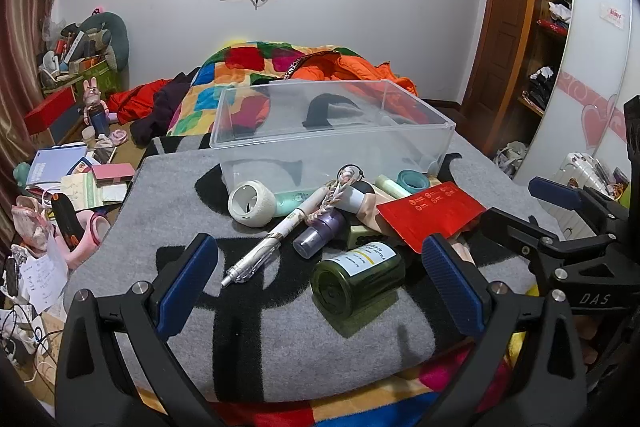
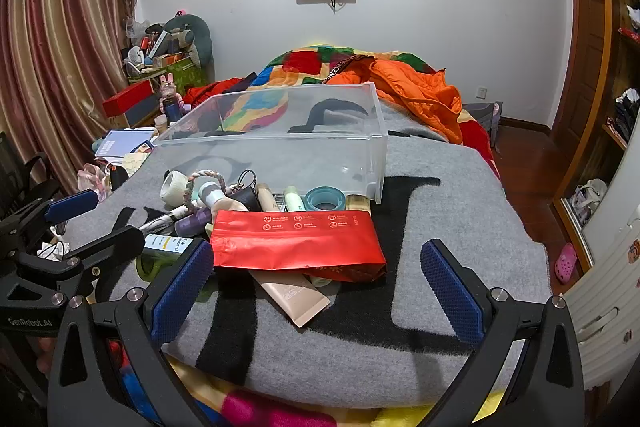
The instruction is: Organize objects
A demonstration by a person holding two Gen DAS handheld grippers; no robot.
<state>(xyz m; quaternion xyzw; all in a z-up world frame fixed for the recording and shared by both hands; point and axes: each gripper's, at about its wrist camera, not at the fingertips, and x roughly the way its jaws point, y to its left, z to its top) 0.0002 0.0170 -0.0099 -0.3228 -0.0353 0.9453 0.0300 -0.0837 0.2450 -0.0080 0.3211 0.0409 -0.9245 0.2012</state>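
Note:
A clear plastic bin stands empty on the grey blanket. In front of it lies a pile: a white tape roll, a white pen, a purple spray bottle, a dark green bottle on its side, a teal tape ring, a red pouch and a beige tube under it. My left gripper is open, its fingers either side of the green bottle and short of it. My right gripper is open near the red pouch, holding nothing.
The blanket covers a bed with a patchwork quilt and an orange jacket behind the bin. Books and clutter lie beside the bed on the left. A wooden wardrobe and white cabinet doors stand on the right.

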